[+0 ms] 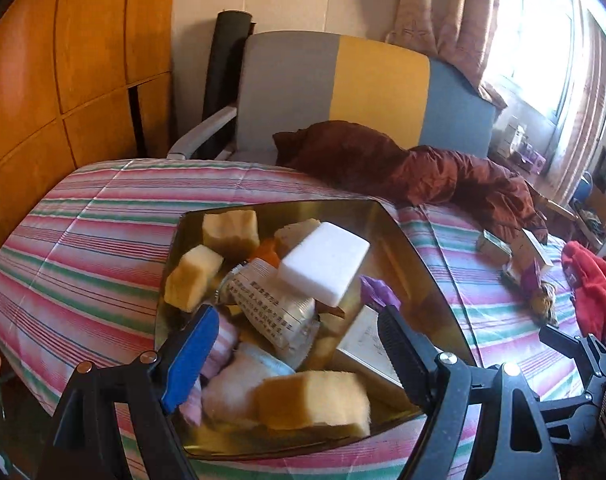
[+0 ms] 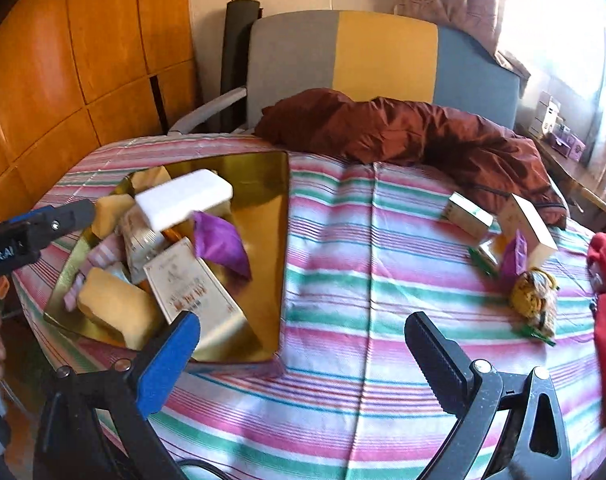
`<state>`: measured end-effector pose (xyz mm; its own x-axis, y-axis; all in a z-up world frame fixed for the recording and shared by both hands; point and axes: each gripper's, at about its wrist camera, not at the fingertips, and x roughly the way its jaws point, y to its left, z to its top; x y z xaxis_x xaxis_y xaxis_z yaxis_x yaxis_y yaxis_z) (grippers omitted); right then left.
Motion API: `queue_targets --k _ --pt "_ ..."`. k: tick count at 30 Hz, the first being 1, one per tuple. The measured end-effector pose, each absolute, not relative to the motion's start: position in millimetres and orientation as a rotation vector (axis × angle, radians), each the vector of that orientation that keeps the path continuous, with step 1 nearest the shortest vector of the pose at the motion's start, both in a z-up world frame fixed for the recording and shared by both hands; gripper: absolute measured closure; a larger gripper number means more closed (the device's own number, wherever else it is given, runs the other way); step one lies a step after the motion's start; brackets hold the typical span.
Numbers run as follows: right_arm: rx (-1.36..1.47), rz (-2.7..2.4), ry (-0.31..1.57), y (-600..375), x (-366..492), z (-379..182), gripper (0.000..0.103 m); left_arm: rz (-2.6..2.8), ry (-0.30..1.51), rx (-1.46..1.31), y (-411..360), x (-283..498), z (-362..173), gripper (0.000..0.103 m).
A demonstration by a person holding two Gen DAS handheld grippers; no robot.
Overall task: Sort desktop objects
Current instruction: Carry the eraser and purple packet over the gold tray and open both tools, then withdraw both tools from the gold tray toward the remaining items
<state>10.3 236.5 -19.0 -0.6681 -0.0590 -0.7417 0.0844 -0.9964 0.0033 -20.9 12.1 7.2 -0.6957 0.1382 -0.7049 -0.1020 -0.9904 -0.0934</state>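
The gold tray (image 2: 263,184) at 10 o'clock on the striped bench (image 2: 343,264) already holds sponges, a sachet, and a white foam block (image 2: 183,200) that appears blurred above the pile. Both the left gripper (image 1: 299,328) and the right gripper (image 2: 303,340) have their fingers wide and hold nothing. The deposit step appears complete; the next move calls for the right gripper to reach toward 2 o'clock, where the small boxes (image 2: 467,216) and the knitted toy (image 2: 533,300) remain unsorted.
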Motion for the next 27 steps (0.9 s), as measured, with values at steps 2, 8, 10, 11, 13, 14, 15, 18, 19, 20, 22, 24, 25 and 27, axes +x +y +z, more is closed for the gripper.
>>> queue_targets --k 2,8,10,11,13,14,15,18,19,20,22,24,25,27 --pt "1.255 -2.810 0.049 242.6 12.8 -21.3 0.000 2.770 -0.058 -1.155 16.1 -18.9 7.6 0.020" --pt "1.312 -2.851 0.040 263.2 18.3 -29.8 0.000 2.744 -0.015 -1.143 28.3 -14.8 9.5 0.020" --pt "1.336 -2.852 0.011 272.1 19.4 -32.9 0.000 2.729 -0.006 -1.144 32.6 -14.3 9.3 0.020" --pt "1.346 -2.854 -0.015 277.7 20.2 -34.4 0.000 2.718 -0.003 -1.143 35.4 -13.8 9.1 0.020" --pt "1.365 -2.863 -0.048 287.5 22.0 -36.6 0.000 2.703 0.013 -1.145 41.6 -12.7 8.2 0.020" --pt "1.379 -2.869 -0.055 292.1 22.7 -38.2 0.000 2.696 0.021 -1.145 44.1 -12.2 7.7 0.020" --pt "1.388 -2.876 -0.056 295.5 23.6 -39.3 0.000 2.689 0.029 -1.144 47.0 -11.5 7.4 0.020" --pt "1.413 -2.899 -0.069 307.8 27.4 -41.2 0.000 2.678 0.061 -1.135 56.2 -9.8 7.2 0.020" --pt "1.423 -2.906 -0.070 311.8 28.5 -41.7 0.000 2.675 0.068 -1.131 58.5 -9.5 7.4 0.020" --pt "1.432 -2.913 -0.068 315.6 29.7 -42.2 0.000 2.672 0.074 -1.131 60.6 -9.3 7.4 0.020" --pt "1.443 -2.925 -0.071 322.5 31.7 -42.3 0.000 2.655 0.085 -1.134 65.9 -9.2 6.9 0.020" --pt "1.457 -2.930 -0.083 330.0 33.4 -42.6 0.000 2.637 0.101 -1.138 71.7 -9.4 5.3 0.020" --pt "1.463 -2.933 -0.087 332.6 33.8 -42.6 0.000 2.631 0.107 -1.137 74.2 -9.7 4.8 0.020" --pt "1.472 -2.941 -0.091 338.4 34.8 -42.0 0.000 2.620 0.117 -1.142 78.4 -10.3 3.6 0.020"
